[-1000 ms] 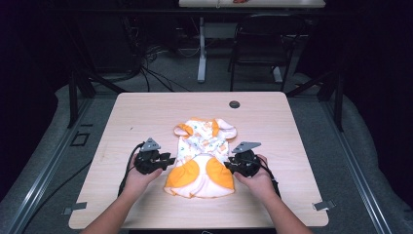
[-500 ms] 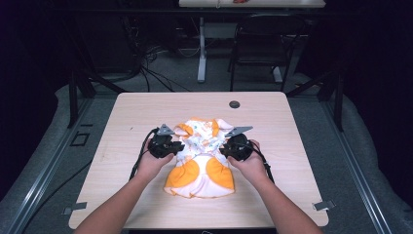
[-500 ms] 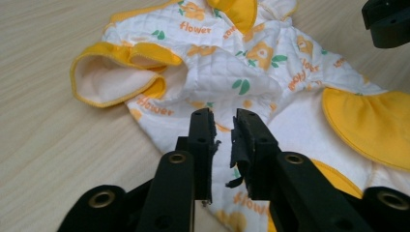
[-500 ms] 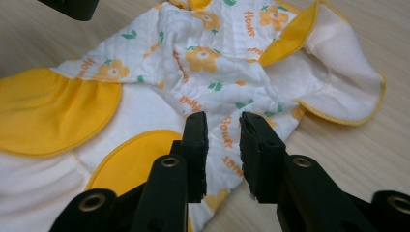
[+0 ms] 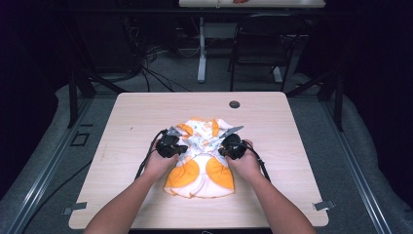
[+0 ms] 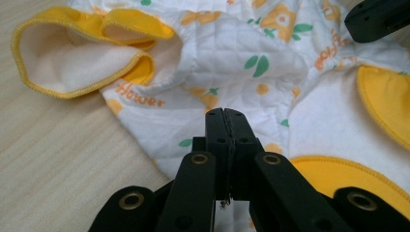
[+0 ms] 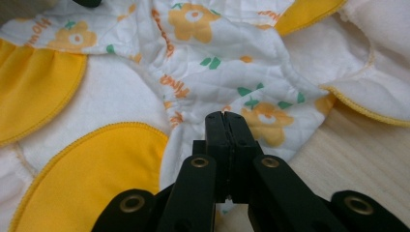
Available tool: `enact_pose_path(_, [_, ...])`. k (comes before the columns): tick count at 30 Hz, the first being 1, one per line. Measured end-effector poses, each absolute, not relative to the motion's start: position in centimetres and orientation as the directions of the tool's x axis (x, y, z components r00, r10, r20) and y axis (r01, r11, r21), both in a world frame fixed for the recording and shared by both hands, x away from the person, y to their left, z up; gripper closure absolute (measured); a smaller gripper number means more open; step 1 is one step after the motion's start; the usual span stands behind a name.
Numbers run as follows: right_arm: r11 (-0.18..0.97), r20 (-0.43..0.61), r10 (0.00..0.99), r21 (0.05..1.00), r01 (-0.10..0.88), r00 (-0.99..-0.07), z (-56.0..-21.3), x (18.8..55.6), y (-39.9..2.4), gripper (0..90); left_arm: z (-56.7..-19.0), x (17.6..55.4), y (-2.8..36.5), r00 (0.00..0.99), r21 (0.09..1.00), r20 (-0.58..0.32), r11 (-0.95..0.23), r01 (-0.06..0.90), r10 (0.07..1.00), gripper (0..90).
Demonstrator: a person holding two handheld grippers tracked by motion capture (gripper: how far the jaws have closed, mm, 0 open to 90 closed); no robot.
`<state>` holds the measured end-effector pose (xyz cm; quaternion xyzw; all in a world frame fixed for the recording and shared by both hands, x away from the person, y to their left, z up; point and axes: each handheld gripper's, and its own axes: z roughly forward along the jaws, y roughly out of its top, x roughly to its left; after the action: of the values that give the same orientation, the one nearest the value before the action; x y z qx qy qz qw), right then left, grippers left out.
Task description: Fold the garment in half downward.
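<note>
Item: quilted baby garment (image 5: 199,158), white with orange patches, lying rumpled at the centre of the table (image 5: 302,146). Soft, light, limp; best pinched at a hemmed edge. Left gripper (image 6: 226,118) and right gripper (image 7: 225,121) have just closed, jaws pressed together at its side edges; whether cloth is caught cannot be told.

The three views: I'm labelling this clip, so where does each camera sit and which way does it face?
High view: above the person's side, looking forward and down at the wooden table; forearms, left gripper, right gripper show.
Left gripper view: rides the left gripper, facing the white-and-orange flower-print quilted baby garment.
Right gripper view: rides the right gripper, jaws shut, facing the same garment.
All share the garment.
</note>
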<state>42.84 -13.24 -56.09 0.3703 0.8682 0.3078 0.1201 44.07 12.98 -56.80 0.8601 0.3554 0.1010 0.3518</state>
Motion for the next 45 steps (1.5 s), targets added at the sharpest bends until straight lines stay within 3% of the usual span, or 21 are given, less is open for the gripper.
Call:
enact_pose_path(10, [0.578,0.013,0.684,0.599,0.553,-0.729,-56.6,42.4,-13.0,90.0,-57.4,42.9,13.6,0.738,0.671,-0.071,-0.516,0.533,0.671,90.0])
enact_pose_path(31, [0.648,0.056,0.579,0.573,0.501,-0.814,-56.4,37.4,-13.3,89.7,-57.3,37.9,14.6,0.787,0.648,-0.126,-0.551,0.526,0.604,90.0])
enact_pose_path(37, [0.648,0.054,0.582,0.571,0.504,-0.811,-55.4,37.7,-13.5,87.8,-56.1,38.7,14.8,0.778,0.66,-0.111,-0.54,0.523,0.618,87.2])
enact_pose_path(45, [0.574,0.06,0.648,0.617,0.539,-0.759,-53.0,41.1,-14.5,86.8,-53.5,41.9,14.8,0.755,0.708,-0.12,-0.478,0.52,0.644,81.8])
